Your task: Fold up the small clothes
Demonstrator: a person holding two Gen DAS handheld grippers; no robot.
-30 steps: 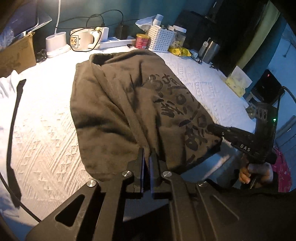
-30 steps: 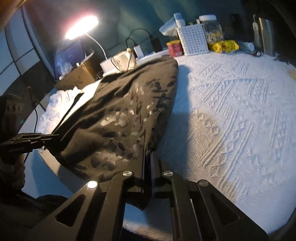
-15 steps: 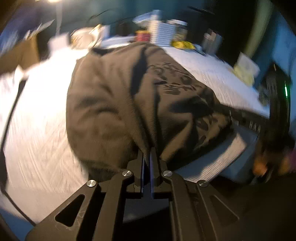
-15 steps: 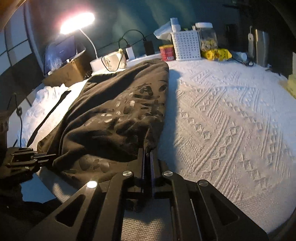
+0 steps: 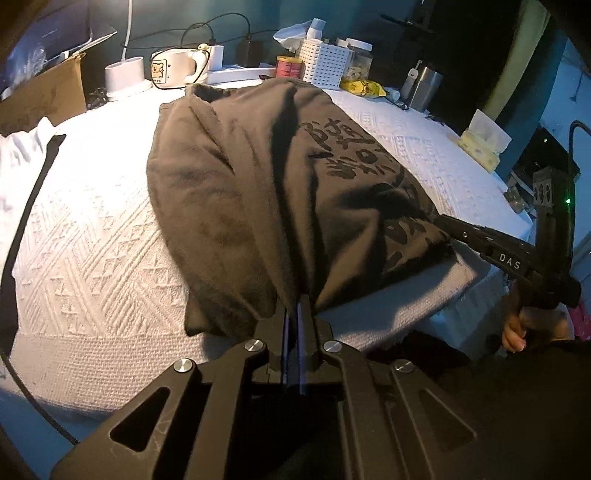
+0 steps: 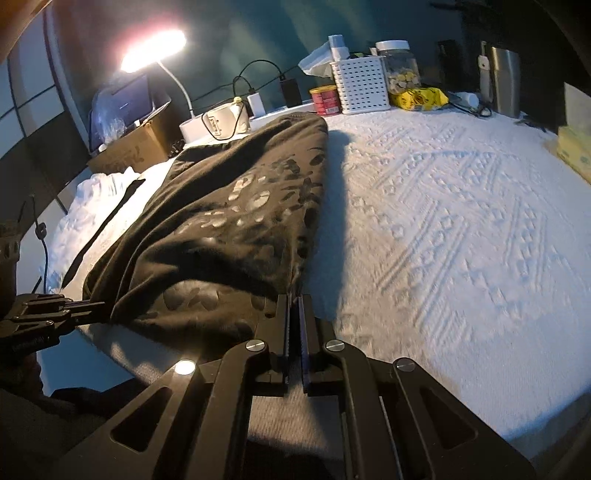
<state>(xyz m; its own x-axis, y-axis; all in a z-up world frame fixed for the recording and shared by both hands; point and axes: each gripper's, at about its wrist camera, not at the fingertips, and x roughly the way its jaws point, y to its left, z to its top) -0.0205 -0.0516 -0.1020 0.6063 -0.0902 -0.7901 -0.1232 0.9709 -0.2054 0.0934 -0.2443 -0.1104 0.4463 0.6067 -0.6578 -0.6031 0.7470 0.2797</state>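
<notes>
Brown shirt (image 5: pixel 236 192) in both jaws

1. The shirt (image 5: pixel 236 192) was dark brown with black lettering printed on it; in the right wrist view the print shone glossy.
2. The cover (image 6: pixel 461 221) under it was white, with a raised pattern of zigzags and diamonds.
3. The basket (image 6: pixel 364 85) was white, with a grid of small holes.
4. The tin (image 6: pixel 325 99) was red.
5. The snack bag (image 6: pixel 419 99) was yellow.
6. The mug (image 5: pixel 173 68) was cream-white with a small bear picture.
7. The box (image 5: pixel 40 96) was plain brown cardboard.
8. The tissue box (image 5: pixel 478 149) was pale yellow.
9. The wall (image 6: pixel 236 33) was dark teal.
10. Both grippers were black; the right gripper (image 5: pixel 441 221) bore the white letters "DAS".
</notes>
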